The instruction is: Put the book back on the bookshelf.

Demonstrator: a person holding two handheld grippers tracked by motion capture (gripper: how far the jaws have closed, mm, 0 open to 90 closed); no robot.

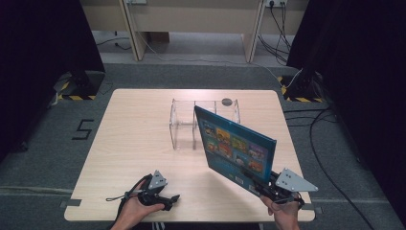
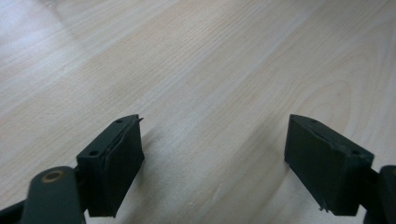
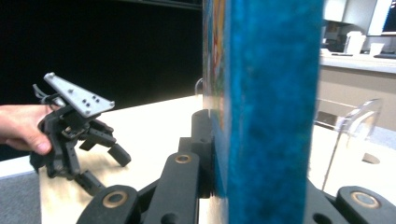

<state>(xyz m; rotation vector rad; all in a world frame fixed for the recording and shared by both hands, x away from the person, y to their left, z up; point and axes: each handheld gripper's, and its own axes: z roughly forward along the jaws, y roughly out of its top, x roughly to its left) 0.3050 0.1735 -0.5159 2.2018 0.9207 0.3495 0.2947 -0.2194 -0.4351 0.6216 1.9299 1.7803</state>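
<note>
My right gripper (image 1: 262,184) is shut on the lower corner of a large blue picture book (image 1: 237,143), which hangs tilted above the table's front right with its cover facing me. In the right gripper view the book's edge (image 3: 266,107) stands upright between the jaws of my right gripper (image 3: 261,186). My left gripper (image 1: 171,199) rests low over the table near the front left. Its pads stand wide apart over bare wood, left gripper (image 2: 215,135) open with nothing between them. It also appears in the right gripper view, left gripper (image 3: 107,170), held by a hand (image 3: 21,128).
A clear acrylic rack (image 1: 184,122) with upright dividers stands at the table's back middle, just behind the book. A small grey disc (image 1: 227,101) lies beside it near the far edge. The light wooden table (image 1: 129,139) has dark floor and cables around it.
</note>
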